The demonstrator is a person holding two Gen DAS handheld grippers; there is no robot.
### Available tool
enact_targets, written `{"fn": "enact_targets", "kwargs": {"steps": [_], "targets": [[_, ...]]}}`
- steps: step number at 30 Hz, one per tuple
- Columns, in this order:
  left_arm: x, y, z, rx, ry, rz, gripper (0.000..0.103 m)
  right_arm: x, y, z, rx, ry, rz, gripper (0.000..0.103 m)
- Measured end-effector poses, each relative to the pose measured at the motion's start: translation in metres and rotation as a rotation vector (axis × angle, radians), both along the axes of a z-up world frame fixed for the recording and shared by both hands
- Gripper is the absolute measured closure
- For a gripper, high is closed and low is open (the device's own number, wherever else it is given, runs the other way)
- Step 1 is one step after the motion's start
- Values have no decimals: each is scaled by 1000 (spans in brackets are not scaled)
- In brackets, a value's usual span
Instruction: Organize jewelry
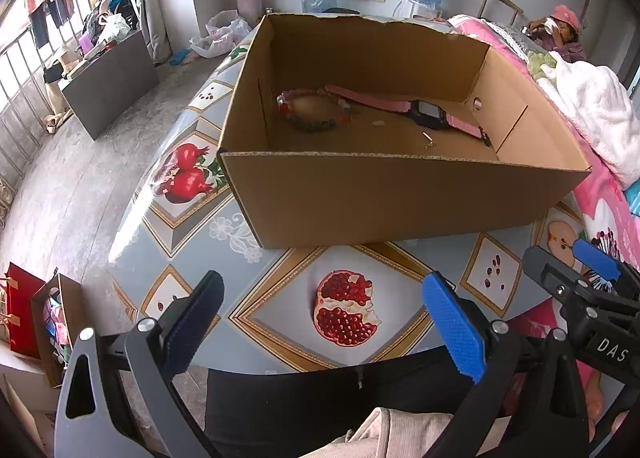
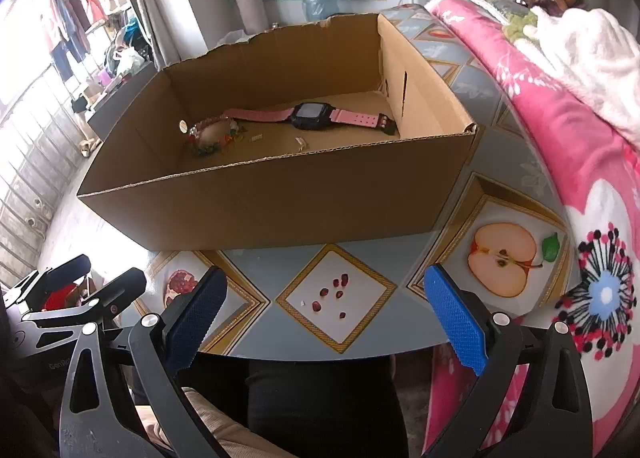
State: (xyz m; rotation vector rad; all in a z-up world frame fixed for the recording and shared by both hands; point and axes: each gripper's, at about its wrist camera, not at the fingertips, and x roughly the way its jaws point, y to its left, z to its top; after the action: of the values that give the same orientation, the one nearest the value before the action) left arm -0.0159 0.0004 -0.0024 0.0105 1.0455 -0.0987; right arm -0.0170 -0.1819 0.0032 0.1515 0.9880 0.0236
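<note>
We held both tongs low over the near edge of the surface (image 2: 248, 258), side by side and apart from each other. The left tongs (image 1: 320, 322) stood wide, with nothing between their blue pads; the right tongs (image 2: 324, 318) stood just as wide and empty. Ahead of both sat the open cardboard box (image 1: 400, 198), resting on the fruit-patterned cloth. Inside it, beyond the tongs, lay the pink-strapped watch (image 2: 312, 116) stretched flat along the box floor. To its left, touching the strap end, the beaded bracelet (image 1: 316, 110) lay in a loop. Nearer to us than the watch, a few small pale pieces (image 2: 300, 143) lay on the box floor; we could not tell what they were.
</note>
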Motion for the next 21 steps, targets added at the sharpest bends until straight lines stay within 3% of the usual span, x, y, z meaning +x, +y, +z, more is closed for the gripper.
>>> {"fn": "enact_targets", "kwargs": {"steps": [21], "targets": [[0, 0, -1, 2, 2, -2, 6, 0, 4, -2, -1, 3, 1, 8]]}}
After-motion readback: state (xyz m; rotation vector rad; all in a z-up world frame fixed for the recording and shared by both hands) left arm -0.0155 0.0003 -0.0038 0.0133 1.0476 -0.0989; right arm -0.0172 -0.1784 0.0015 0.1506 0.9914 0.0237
